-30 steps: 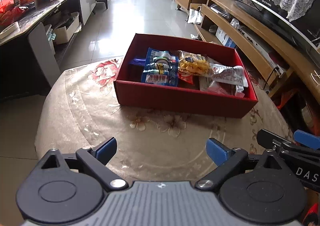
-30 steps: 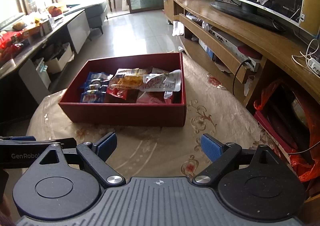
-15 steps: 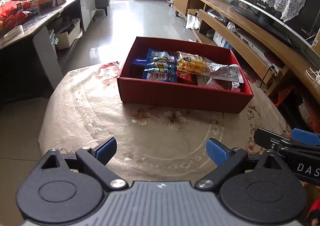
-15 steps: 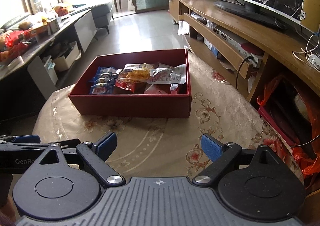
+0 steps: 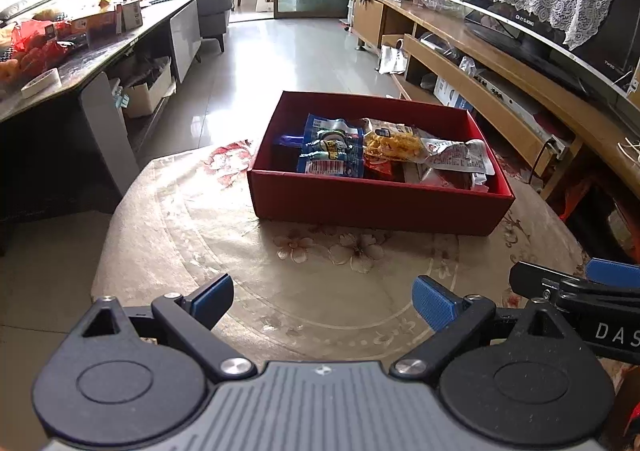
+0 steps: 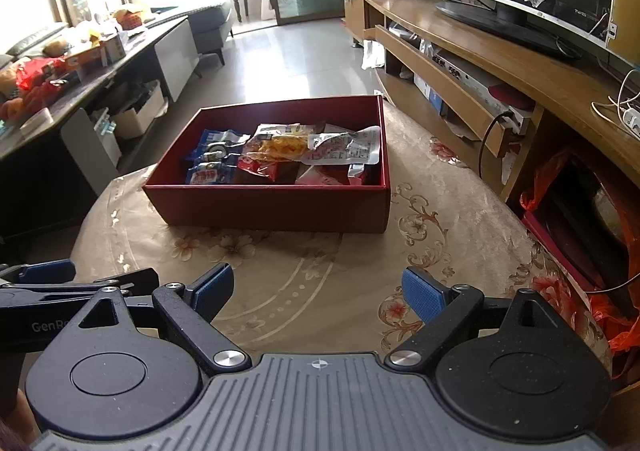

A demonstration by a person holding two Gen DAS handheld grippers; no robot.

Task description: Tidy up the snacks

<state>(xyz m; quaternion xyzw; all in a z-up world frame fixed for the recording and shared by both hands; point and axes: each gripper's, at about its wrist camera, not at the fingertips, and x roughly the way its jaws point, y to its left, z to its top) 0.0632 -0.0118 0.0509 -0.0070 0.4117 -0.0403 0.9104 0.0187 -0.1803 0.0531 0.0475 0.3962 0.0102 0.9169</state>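
Round cloth-covered surface w/ red box of heaped snack packets: left gripper & right gripper fingers spread, empty; a clumsy reach could shove the box or spill packets.

Lower snack packets buried under others, perhaps red, labels unreadable

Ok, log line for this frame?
left gripper: open, empty | right gripper: open, empty | snack packets: inside red box

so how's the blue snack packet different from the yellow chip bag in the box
The blue snack packet is opaque blue with printed graphics and lies toward the left end of the red box. The yellow chip bag is see-through, showing yellow snacks, and lies near the middle. Both lie flat on top of the pile.
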